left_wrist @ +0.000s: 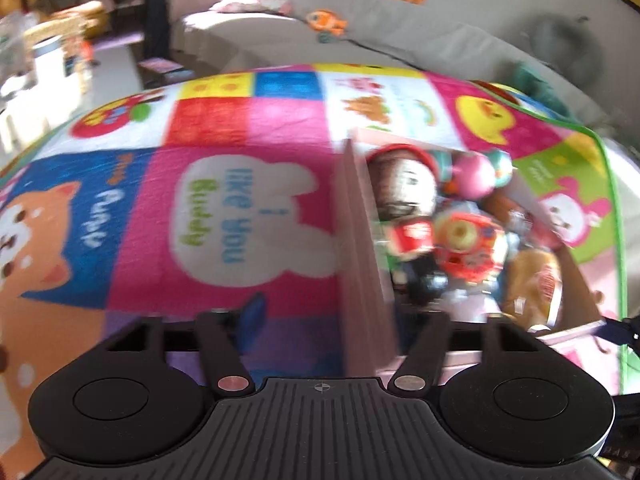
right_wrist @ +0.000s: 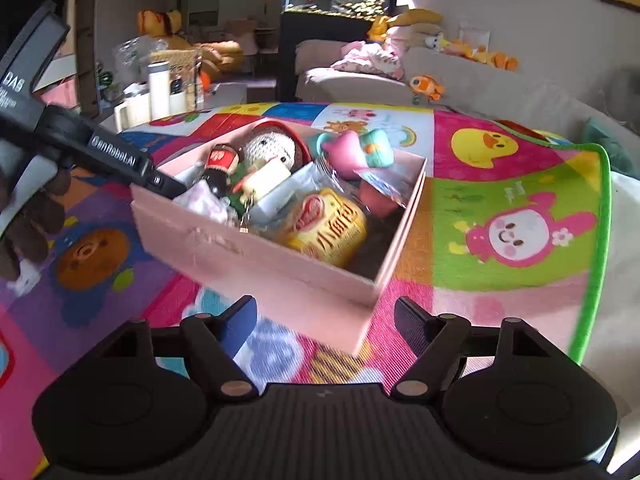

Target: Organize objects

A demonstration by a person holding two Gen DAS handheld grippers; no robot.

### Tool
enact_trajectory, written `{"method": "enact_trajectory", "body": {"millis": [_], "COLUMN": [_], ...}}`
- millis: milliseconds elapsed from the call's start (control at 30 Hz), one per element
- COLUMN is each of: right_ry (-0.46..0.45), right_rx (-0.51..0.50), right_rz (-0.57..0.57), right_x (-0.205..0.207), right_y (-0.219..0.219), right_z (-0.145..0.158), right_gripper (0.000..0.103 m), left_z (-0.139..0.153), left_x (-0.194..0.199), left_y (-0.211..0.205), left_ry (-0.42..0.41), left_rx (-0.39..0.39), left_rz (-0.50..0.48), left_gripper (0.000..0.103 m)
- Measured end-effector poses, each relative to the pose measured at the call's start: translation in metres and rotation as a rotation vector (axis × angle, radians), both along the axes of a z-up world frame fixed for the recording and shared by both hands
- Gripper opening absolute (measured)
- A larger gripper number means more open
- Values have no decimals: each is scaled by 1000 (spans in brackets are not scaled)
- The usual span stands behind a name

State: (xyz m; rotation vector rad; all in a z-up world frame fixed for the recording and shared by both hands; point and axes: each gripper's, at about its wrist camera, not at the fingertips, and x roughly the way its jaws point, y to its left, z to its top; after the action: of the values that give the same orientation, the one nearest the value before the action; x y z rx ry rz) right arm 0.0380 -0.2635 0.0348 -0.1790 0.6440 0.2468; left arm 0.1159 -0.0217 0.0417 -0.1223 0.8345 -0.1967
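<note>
A pink cardboard box [right_wrist: 256, 252] full of small toys is tilted, its near corner lifted off the colourful play mat [right_wrist: 512, 184]. Inside lie a crocheted doll [right_wrist: 272, 148], a yellow can [right_wrist: 332, 224], a small cola bottle [right_wrist: 218, 168] and pink and teal squishy toys [right_wrist: 356, 148]. My left gripper [right_wrist: 160, 182] reaches in from the left and its jaws sit on the box's left wall. In the left wrist view that wall [left_wrist: 360, 248] runs between the fingers of the left gripper [left_wrist: 340, 320]; the image is blurred. My right gripper [right_wrist: 324, 320] is open and empty, just in front of the box's near corner.
The mat covers a low surface with a green edge [right_wrist: 600, 240] at the right. A beige sofa [right_wrist: 460, 80] with plush toys stands behind. A fish tank [right_wrist: 336, 0] and a cluttered side table with a white flask [right_wrist: 158, 88] stand at the back left.
</note>
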Motion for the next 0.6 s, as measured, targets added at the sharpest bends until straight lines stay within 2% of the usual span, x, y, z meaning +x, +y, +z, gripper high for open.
{"method": "enact_trajectory", "body": {"millis": [33,133,233,433,600], "right_ry": [4,3,-1,-25,-20], "right_rx": [1,13,3,-69,-87], "right_rz": [-7,22,60,83,75], "right_x": [5,20,40,63,64], "right_y": [5,22,47,96,104], "right_z": [0,-2,-4,-11,-16], "right_gripper": [75,76,76,76,76], "left_z": [0,-1,-5,-14,-17], "left_x": [-1,0,7,25,26], "left_y": [8,33,62,103,108], "left_ry": [-13,-46,-70,-95,-100], "left_rx": [2,21,-1,-63,-101], "left_rz": [22,99,162,208,217], "left_gripper": [87,96,100,102,102]}}
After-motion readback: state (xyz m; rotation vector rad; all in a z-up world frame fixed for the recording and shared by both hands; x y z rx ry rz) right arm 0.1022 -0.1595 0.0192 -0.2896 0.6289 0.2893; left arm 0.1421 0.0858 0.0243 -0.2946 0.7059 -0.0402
